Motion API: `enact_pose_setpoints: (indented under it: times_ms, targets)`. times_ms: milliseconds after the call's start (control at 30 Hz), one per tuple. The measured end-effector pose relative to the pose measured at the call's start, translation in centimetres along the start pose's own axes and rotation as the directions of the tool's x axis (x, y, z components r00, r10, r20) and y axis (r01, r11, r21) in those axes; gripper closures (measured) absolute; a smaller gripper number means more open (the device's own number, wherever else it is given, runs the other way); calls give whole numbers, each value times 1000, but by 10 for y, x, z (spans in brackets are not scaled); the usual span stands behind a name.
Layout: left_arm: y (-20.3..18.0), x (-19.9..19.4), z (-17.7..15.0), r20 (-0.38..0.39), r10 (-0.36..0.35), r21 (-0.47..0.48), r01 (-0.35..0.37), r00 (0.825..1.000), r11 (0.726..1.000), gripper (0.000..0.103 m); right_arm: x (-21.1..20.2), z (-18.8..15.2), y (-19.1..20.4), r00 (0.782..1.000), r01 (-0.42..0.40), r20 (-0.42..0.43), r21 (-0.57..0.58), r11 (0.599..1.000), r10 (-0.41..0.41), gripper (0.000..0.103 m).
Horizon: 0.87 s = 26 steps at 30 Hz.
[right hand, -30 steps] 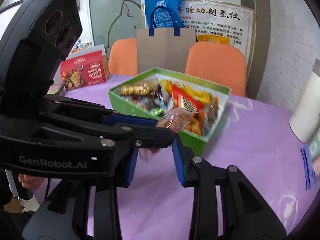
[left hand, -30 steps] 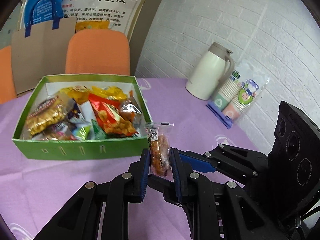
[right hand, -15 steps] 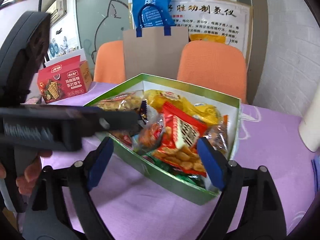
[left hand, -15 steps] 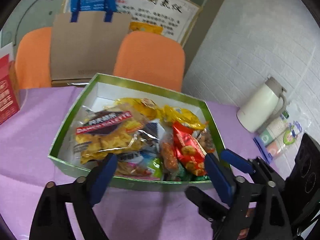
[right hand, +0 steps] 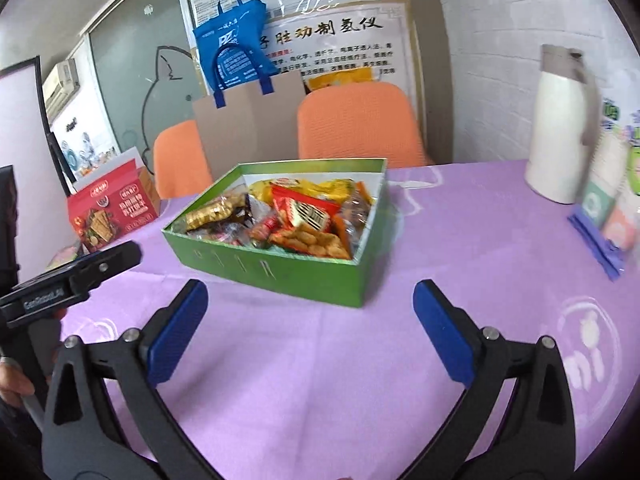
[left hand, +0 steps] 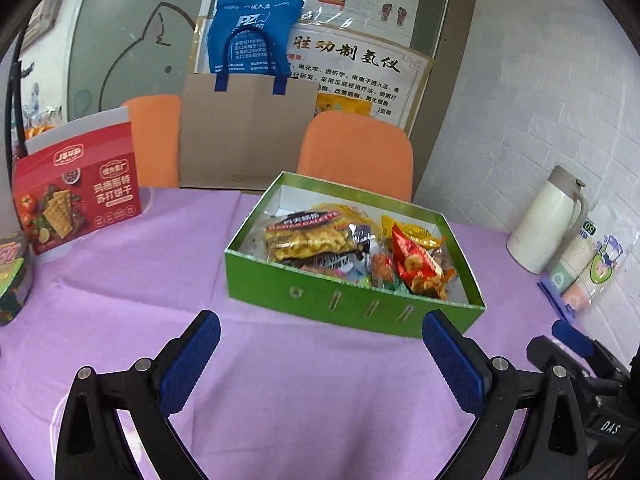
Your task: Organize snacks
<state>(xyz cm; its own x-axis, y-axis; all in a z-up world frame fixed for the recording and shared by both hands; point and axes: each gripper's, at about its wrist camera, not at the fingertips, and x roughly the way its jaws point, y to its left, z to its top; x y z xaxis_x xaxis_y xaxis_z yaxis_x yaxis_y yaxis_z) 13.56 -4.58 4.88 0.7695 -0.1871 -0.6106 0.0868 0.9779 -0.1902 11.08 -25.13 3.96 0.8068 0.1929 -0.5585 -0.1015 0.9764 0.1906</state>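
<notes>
- Left gripper (left hand: 320, 344) and right gripper (right hand: 310, 312): ribbed blue pads spread wide, both empty, over smooth purple cloth (left hand: 304, 392).
- Beyond, the green cardboard box (left hand: 352, 308) holds crinkly snacks (left hand: 412, 264).
- Bare cloth surrounds the box.

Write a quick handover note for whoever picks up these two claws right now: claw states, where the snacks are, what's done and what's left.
Left claw: open, empty, over the purple tablecloth in front of the green box.
Right claw: open, empty, also facing the box from the front.
Snacks: a pile of packets lies inside the green box. No loose packet shows on the cloth between claws and box.
Done: packets in view are boxed.
Left: check the red cracker box and the items at the left table edge, which may need sorting; I cannot tell. The white thermos and paper cups sit to the right.
</notes>
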Motion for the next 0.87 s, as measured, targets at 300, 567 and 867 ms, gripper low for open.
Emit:
enact_pose_setpoints:
  times_ms: [300, 567, 867]
  targets:
    - [-13, -35, -56, -25, 149, 55, -148, 988, 988, 0, -29, -37, 9, 997, 74, -4, -26, 997, -74, 1]
    - [-14, -53, -67, 1, 197, 79, -197, 980, 977, 0, -36, -49, 19, 996, 87, 8, -49, 995, -87, 1]
    - [-19, -66, -72, 44, 194, 96, -197, 980, 976, 0, -38, -55, 19, 995, 102, 5, -35, 994, -102, 1]
